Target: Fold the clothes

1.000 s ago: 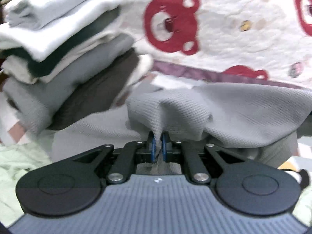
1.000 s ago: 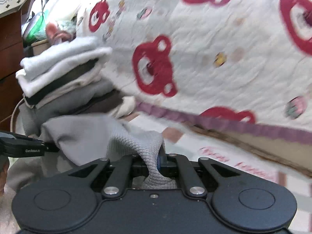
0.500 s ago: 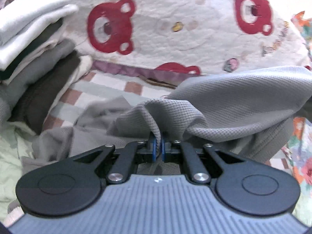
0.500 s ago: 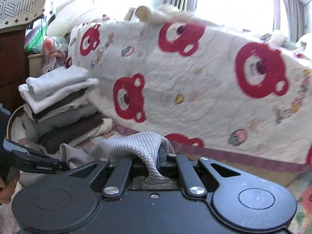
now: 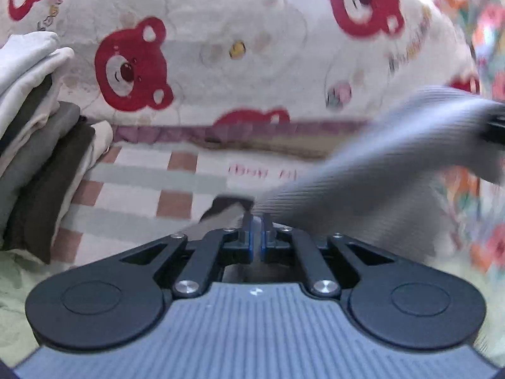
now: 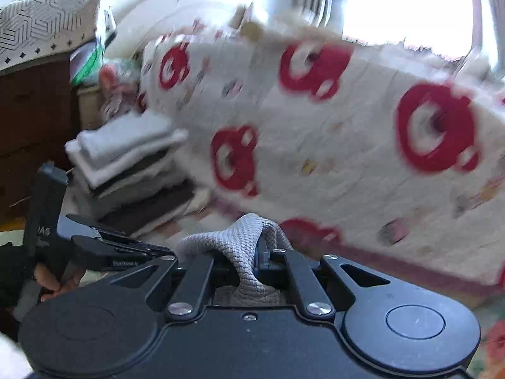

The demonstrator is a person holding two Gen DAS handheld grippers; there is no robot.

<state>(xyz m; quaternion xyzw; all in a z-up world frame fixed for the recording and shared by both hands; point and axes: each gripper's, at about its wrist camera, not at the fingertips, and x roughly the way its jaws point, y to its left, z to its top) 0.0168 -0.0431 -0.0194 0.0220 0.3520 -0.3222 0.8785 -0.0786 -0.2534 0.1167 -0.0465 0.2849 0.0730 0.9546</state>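
A grey knit garment point(image 5: 372, 170) hangs stretched between my two grippers, lifted above the checked bedsheet point(image 5: 132, 195). My left gripper point(image 5: 258, 221) is shut on one edge of it. The cloth runs up to the right, blurred by motion, to my right gripper at the view's right edge point(image 5: 495, 126). In the right wrist view my right gripper point(image 6: 252, 252) is shut on a bunched fold of the garment point(image 6: 243, 240). The left gripper point(image 6: 126, 249) shows there at the lower left, held in a hand.
A stack of folded clothes point(image 5: 31, 132) stands at the left, also in the right wrist view point(image 6: 132, 164). A white quilt with red bears point(image 5: 252, 47) rises behind. A dark wooden cabinet point(image 6: 31, 126) stands far left. Floral bedding point(image 5: 486, 63) lies right.
Both grippers rose and spread apart, drawing the grey garment taut off the bed. The views swung right, away from the folded stack. Both grips held.
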